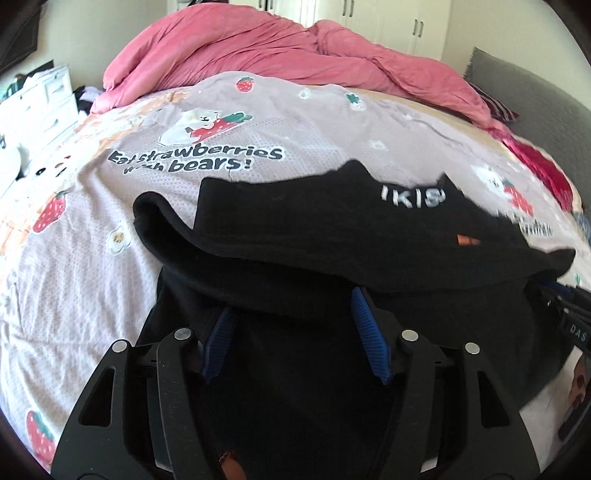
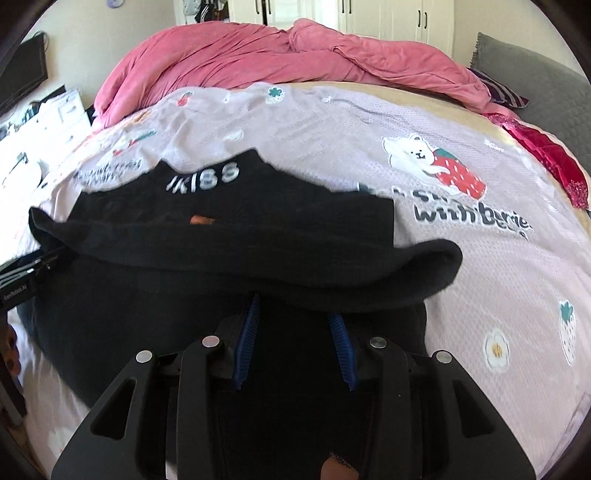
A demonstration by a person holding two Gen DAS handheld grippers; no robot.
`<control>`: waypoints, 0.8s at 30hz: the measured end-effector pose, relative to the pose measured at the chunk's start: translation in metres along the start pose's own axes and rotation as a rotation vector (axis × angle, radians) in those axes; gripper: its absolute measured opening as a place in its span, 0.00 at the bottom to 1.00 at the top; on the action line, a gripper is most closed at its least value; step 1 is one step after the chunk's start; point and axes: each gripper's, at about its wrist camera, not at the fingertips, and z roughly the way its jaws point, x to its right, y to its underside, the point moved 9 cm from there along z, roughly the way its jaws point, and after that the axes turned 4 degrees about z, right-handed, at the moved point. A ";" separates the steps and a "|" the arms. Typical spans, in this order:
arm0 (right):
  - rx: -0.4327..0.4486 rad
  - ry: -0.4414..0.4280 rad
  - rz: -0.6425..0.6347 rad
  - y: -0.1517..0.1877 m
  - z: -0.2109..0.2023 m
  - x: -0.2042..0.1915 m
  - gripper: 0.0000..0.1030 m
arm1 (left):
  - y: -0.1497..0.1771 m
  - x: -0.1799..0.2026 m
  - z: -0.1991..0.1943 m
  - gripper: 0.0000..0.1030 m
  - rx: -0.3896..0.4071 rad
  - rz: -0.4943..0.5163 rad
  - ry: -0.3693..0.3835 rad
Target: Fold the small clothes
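Left wrist view, nearest first: the left gripper [image 1: 291, 314] points down over a black garment [image 1: 332, 236] spread on the bed, its blue ribbed pads [image 1: 369, 332] standing apart with black cloth lying between them. The fingertips vanish under a folded-over edge of the fabric, so whether the pads press the cloth cannot be told. At the far right edge, the right gripper [image 1: 565, 306] pokes in beside the garment.

Right wrist view shows the right gripper [image 2: 295, 321] in the same pose, pads parted, tips hidden under the thick rolled fold; its grip cannot be told either. The left gripper [image 2: 22, 273] shows at the left edge.

White letters [image 2: 203, 177] are printed on the garment's far part, which lies flat on a lilac bedsheet [image 2: 480, 288] printed with strawberries and bears. Beyond it, a crumpled pink duvet [image 1: 266, 48] fills the far side of the bed. A grey cushion [image 2: 535, 77] sits far right, a red cloth [image 1: 539, 166] beside it. White wardrobe doors [image 2: 388, 14] stand behind, and white drawers [image 1: 44, 99] at the far left.
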 end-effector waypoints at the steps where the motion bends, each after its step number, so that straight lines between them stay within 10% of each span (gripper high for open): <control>1: 0.002 -0.001 0.008 -0.004 0.001 0.001 0.36 | -0.006 -0.001 0.003 0.52 0.001 -0.020 0.002; 14: 0.067 0.033 0.159 -0.052 0.001 0.039 0.36 | -0.057 -0.052 -0.019 0.59 0.160 -0.289 0.055; 24: 0.024 0.069 0.200 -0.035 0.005 0.071 0.37 | -0.027 -0.099 0.008 0.62 0.003 -0.336 0.059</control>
